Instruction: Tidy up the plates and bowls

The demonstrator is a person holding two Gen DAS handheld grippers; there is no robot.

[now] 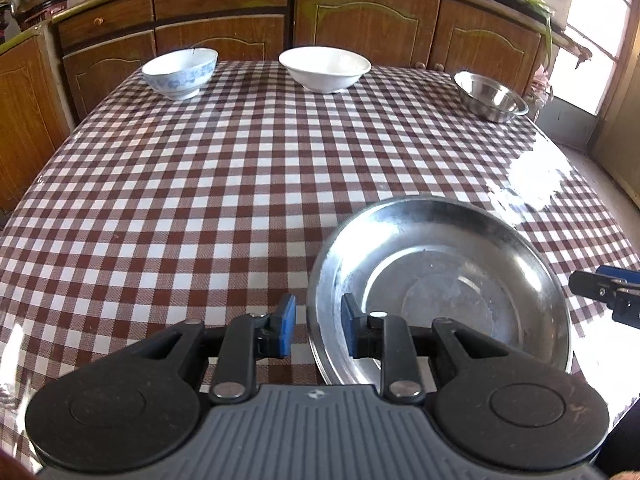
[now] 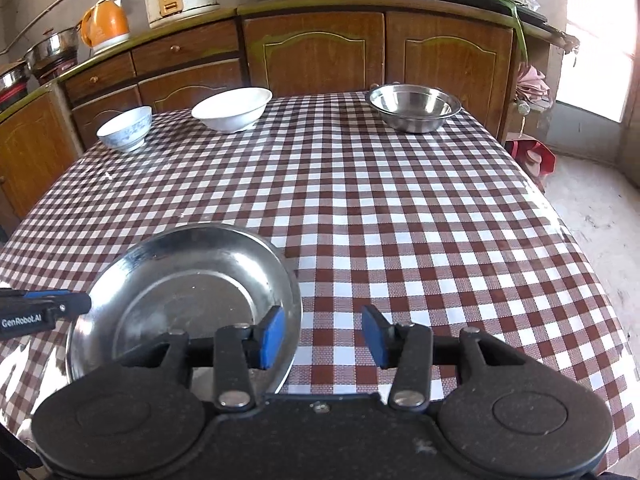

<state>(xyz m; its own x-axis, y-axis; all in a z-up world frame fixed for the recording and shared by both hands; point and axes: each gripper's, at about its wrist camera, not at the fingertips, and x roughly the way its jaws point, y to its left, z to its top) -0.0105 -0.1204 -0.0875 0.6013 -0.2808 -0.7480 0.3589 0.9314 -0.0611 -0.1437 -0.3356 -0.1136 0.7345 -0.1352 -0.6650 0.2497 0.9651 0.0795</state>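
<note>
progress: nothing stacked yet | your left gripper (image 1: 319, 330) clamps steel plate's (image 1: 440, 288) near-left rim | your right gripper (image 2: 323, 336) open, astride its right rim, gripping nothing | beyond plate: three bowls apart

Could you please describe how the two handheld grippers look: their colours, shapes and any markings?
Both the left gripper and the right gripper have black linkage arms with silver pivot bolts, two round black discs at the base, and jaws faced with blue pads. The left body is ribbed grey with a small logo. Seen sideways, its side reads "GenRobot.AI" in white. No cables show.
</note>
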